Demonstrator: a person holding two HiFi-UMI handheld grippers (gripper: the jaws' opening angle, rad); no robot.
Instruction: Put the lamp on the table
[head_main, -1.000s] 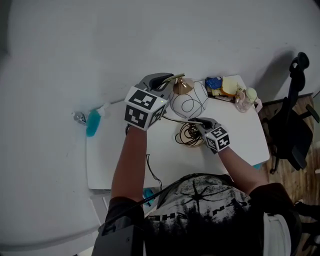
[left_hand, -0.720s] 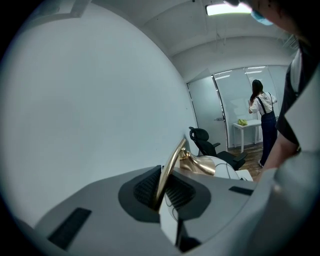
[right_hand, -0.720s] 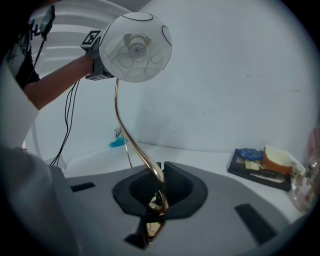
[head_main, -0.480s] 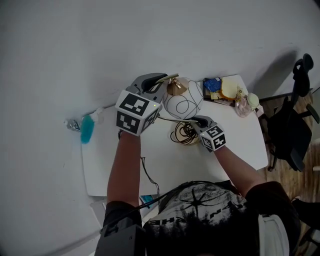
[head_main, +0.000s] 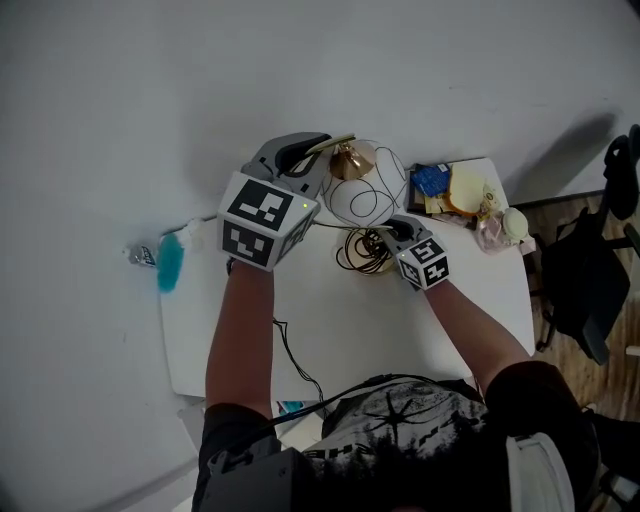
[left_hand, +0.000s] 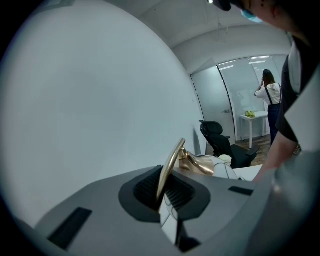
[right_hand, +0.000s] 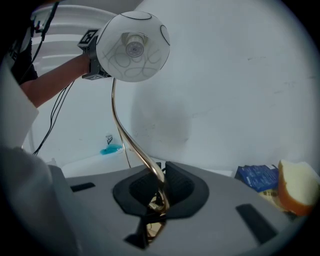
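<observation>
Soft, even overhead light fills the head view, so bright that the white surface (head_main: 350, 330) nearly melts into the pale wall (head_main: 300, 60) behind it. Right of the surface, a chair (head_main: 585, 270) throws a broad, diffuse shadow up that wall. Both gripper views bend strongly and darken to black at their corners, their near foreground is soft, and the lamp (right_hand: 132, 47) above the surface shows a mild sheen on its globe.

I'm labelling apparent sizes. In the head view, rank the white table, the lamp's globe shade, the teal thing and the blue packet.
1. white table
2. lamp's globe shade, though it is held up nearer the camera
3. teal thing and blue packet look alike; unranked
</observation>
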